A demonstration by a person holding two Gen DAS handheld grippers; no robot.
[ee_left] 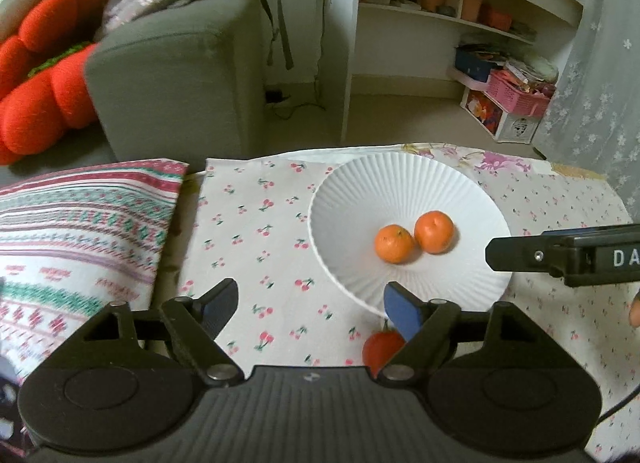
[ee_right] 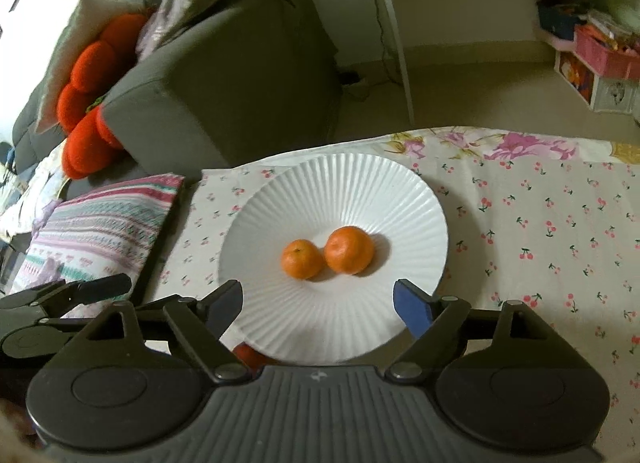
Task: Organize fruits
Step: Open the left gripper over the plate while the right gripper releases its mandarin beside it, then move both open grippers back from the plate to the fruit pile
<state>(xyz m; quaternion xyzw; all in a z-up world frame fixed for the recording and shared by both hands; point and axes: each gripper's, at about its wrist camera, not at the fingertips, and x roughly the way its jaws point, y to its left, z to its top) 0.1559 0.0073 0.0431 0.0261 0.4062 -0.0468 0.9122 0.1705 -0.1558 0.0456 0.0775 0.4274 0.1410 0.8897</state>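
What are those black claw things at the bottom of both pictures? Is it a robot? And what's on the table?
No robot here. A person holds one pair of tongs in each hand, and a small camera sits on each pair, looking forward. One picture comes from the left tongs, the other from the right tongs. Both are open and hold nothing. On the cherry-print cloth stands a white ribbed plate with two oranges touching each other. A red fruit lies on the cloth beside the plate's near edge, partly hidden by the tongs. Behind the table is a grey sofa.
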